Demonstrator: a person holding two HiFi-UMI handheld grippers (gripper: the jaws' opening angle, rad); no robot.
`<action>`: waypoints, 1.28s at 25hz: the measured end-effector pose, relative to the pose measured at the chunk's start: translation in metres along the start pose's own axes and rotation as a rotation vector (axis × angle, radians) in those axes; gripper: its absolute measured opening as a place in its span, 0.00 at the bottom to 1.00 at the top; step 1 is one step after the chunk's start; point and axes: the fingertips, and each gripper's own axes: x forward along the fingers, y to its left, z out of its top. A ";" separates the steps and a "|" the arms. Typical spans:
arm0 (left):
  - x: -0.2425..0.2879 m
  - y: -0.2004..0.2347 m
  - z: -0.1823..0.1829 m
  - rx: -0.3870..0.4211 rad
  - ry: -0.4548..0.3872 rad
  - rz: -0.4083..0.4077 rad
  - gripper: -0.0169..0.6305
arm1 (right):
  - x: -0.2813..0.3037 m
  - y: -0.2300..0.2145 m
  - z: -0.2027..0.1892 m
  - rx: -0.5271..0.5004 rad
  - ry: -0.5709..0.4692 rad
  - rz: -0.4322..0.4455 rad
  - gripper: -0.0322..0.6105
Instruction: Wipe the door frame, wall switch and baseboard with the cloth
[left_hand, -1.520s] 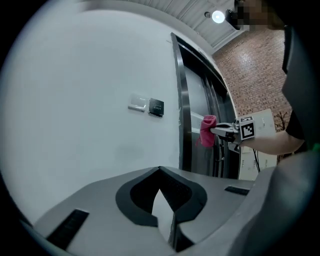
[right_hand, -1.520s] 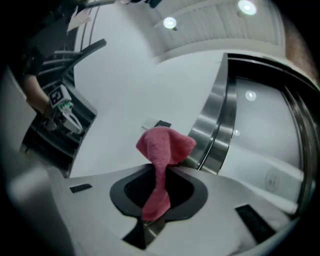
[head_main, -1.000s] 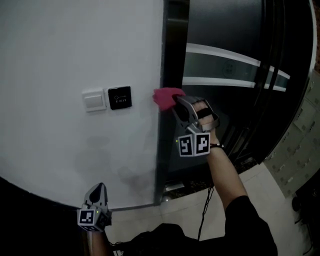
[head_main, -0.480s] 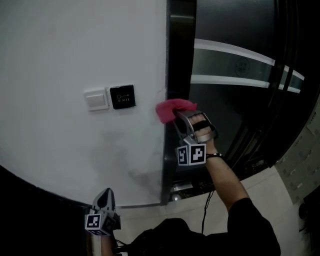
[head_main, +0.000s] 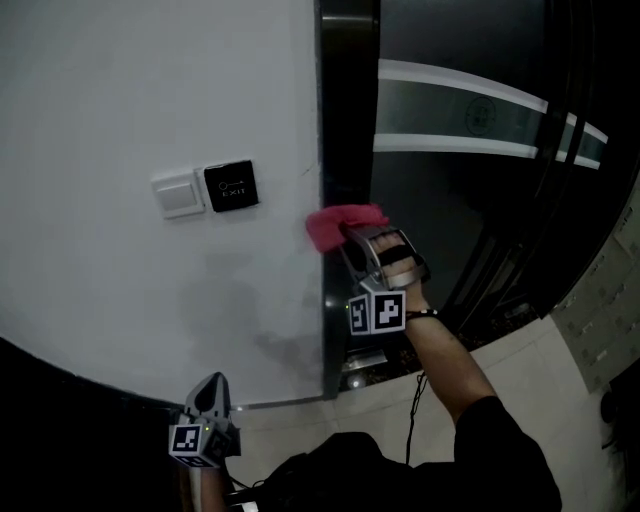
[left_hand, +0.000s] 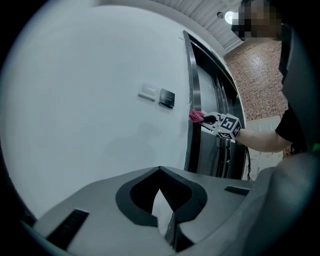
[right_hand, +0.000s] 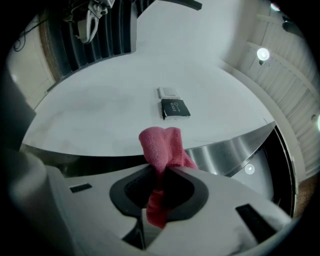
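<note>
The right tool (head_main: 347, 233) pinches a bunched pink cloth (head_main: 333, 222) against the dark door frame (head_main: 346, 120), to the right of the wall switch (head_main: 178, 196). The left tool (head_main: 208, 386) hangs low, closed and empty. Likely risk: friction drags the cloth loose, so the bare tool scrapes the frame.

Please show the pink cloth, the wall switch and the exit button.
pink cloth (head_main: 332, 228), head view, bunched middle
wall switch (head_main: 180, 196), head view, plate centre
exit button (right_hand: 175, 108), right gripper view, face centre
</note>
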 end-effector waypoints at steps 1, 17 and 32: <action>0.001 -0.001 -0.001 -0.002 0.004 -0.007 0.03 | 0.000 0.002 0.000 0.006 0.004 0.008 0.14; 0.000 -0.013 -0.025 -0.011 0.085 -0.030 0.03 | -0.017 0.070 -0.008 0.099 0.058 0.144 0.14; -0.014 -0.016 -0.042 -0.032 0.120 0.003 0.03 | -0.024 0.120 -0.013 0.126 0.070 0.248 0.14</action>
